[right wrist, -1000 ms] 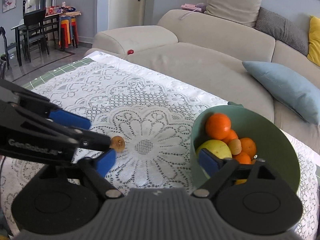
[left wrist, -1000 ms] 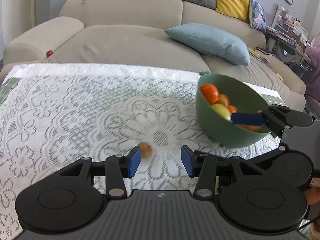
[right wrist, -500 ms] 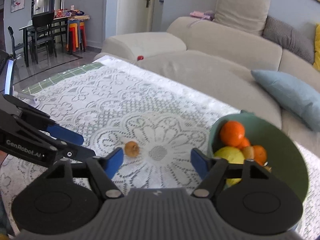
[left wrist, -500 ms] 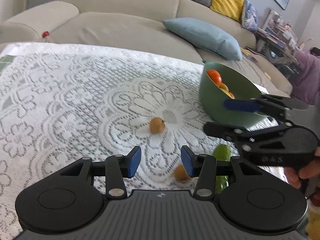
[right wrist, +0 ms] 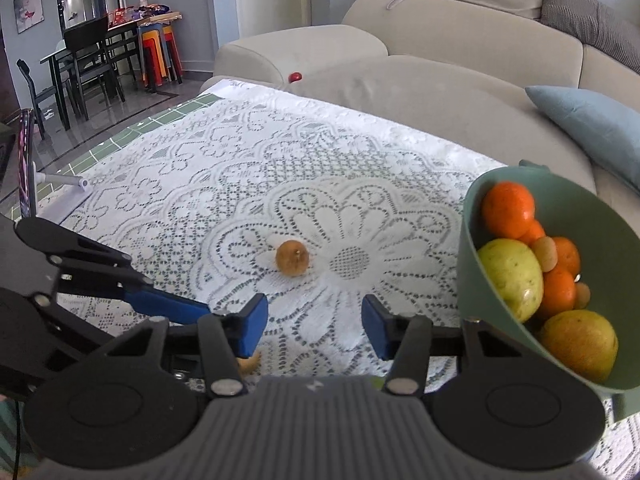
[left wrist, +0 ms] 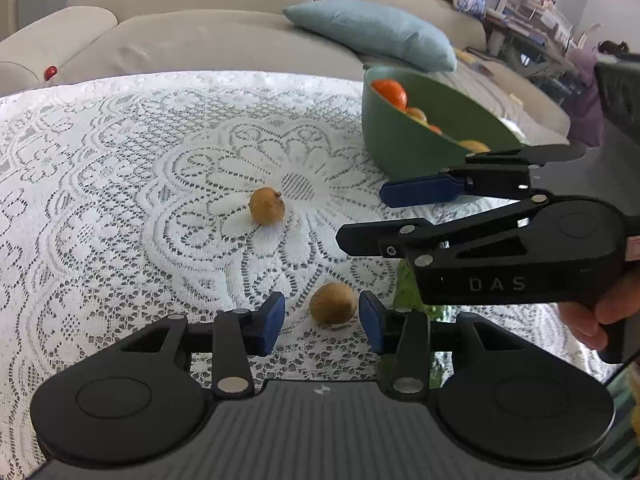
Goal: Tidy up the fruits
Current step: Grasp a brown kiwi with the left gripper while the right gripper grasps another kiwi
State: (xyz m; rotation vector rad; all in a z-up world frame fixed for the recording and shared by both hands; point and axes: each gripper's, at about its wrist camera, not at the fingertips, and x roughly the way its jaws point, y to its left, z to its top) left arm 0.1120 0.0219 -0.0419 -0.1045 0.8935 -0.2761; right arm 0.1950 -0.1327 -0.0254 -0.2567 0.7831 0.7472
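Observation:
A green bowl holds oranges, yellow-green apples and small brown fruits, at the table's right. A small brown fruit lies on the lace cloth at the middle. A second small brown fruit lies just ahead of my open left gripper, between its blue pads, not gripped. A green fruit shows partly behind the right gripper's body. My right gripper is open and empty, hovering over the cloth left of the bowl; in the left wrist view it reaches in from the right.
A white lace cloth covers the table. A beige sofa with a blue cushion stands behind it; a small red ball rests on the sofa. A dining table with chairs stands far left.
Both grippers have pulled back toward the near edge. The second brown fruit now lies between my left pads. The right gripper has drawn back from the bowl.

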